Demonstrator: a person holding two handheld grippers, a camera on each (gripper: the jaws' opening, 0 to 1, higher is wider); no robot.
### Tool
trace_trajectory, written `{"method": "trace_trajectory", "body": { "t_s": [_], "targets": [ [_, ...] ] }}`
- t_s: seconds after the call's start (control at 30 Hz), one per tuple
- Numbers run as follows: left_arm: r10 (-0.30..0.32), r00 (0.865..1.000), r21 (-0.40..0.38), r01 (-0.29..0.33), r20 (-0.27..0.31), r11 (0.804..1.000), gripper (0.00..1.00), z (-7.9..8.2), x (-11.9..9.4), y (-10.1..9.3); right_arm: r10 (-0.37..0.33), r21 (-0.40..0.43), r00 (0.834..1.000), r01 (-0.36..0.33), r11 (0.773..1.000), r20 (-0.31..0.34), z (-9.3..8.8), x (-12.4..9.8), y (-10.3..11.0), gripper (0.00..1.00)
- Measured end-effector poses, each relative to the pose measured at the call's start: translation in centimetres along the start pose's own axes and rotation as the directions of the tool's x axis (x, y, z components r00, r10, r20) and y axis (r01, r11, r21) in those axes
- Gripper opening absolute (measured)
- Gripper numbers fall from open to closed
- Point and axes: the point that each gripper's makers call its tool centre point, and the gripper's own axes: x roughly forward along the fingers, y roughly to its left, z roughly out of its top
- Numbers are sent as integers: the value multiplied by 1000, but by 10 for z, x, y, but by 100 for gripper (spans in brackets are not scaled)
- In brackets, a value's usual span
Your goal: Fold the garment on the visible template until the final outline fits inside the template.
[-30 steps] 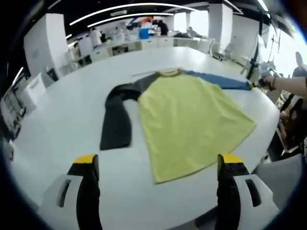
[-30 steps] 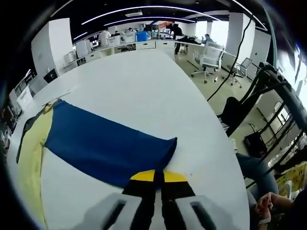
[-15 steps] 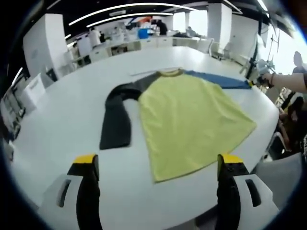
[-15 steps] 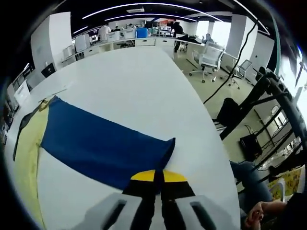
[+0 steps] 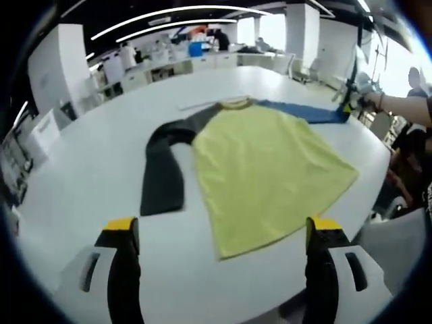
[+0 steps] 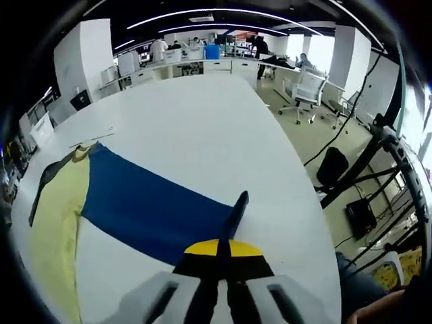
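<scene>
On the white worktop [image 5: 81, 169] the shirt [image 5: 263, 169] lies flat: black sleeve [image 5: 162, 169] bent down, yellow body spread. Left tool [image 5: 223, 233] hovers wide open, empty. Right tool [image 6: 223, 248] is clamped on the blue sleeve [image 6: 155, 209], its cuff lifted.

No legible text, label, brand or number appears in either view. Distant office fixtures are too blurred to read.

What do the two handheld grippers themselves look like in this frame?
The left gripper has two black jaws with yellow tips on light grey housings. The right gripper is built the same: black jaws, yellow tips, grey housings.
</scene>
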Motion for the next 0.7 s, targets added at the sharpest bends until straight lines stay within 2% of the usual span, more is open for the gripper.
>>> {"method": "trace_trajectory", "body": {
  "t_s": [0.3,0.5,0.7],
  "targets": [
    [-24,1000,18,24,5,1000,99,3,0,-5,69,-32,997,-68,997,26,26,-8,39,0],
    [-39,999,34,39,4,999,99,4,0,-7,133,-65,990,-130,989,46,42,-12,78,0],
    [-54,998,48,54,10,997,99,8,1,-9,193,-61,979,-189,980,68,59,-15,114,0]
  ]
}}
